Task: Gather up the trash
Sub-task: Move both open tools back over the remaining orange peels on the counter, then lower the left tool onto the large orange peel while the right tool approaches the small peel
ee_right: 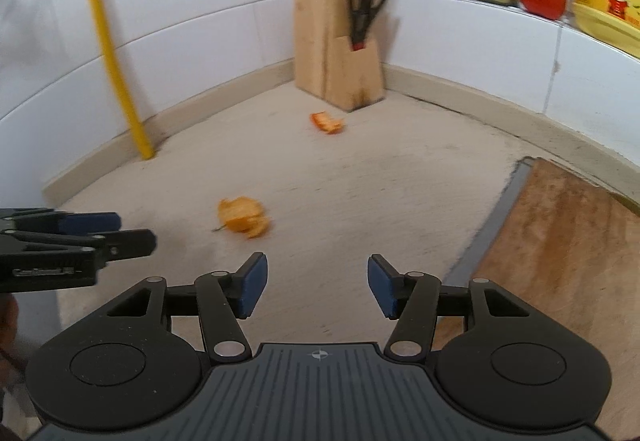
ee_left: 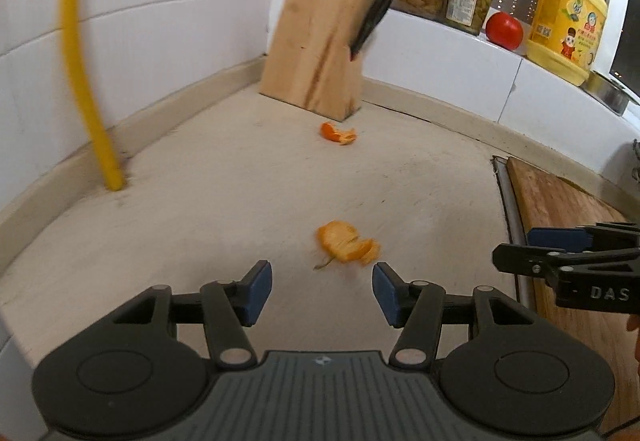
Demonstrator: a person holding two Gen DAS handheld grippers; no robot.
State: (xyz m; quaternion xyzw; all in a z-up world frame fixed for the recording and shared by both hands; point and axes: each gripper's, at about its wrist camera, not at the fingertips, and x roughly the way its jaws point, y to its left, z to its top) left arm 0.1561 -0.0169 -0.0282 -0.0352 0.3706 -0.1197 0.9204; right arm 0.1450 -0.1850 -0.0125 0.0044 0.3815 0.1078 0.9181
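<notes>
Peel scraps are sitting loose on the tabletop (ee_left: 200, 201), so this is looking like the very start of the cleanup. The near peel (ee_left: 347, 243) is lying just beyond the left gripper (ee_left: 322, 291), a bit right of centre, and the far peel (ee_left: 338, 133) is resting close in front of the knife block (ee_left: 316, 49) in the corner. Both sets of fingers are standing roughly half open with nothing between them. The right gripper (ee_right: 317, 285) is hanging beside the left one, near the cutting board (ee_right: 560, 241) on the right, the near peel off to its left. My guess: the left one is lining up on the near peel since it's the closest, and the right is going for the far one.
</notes>
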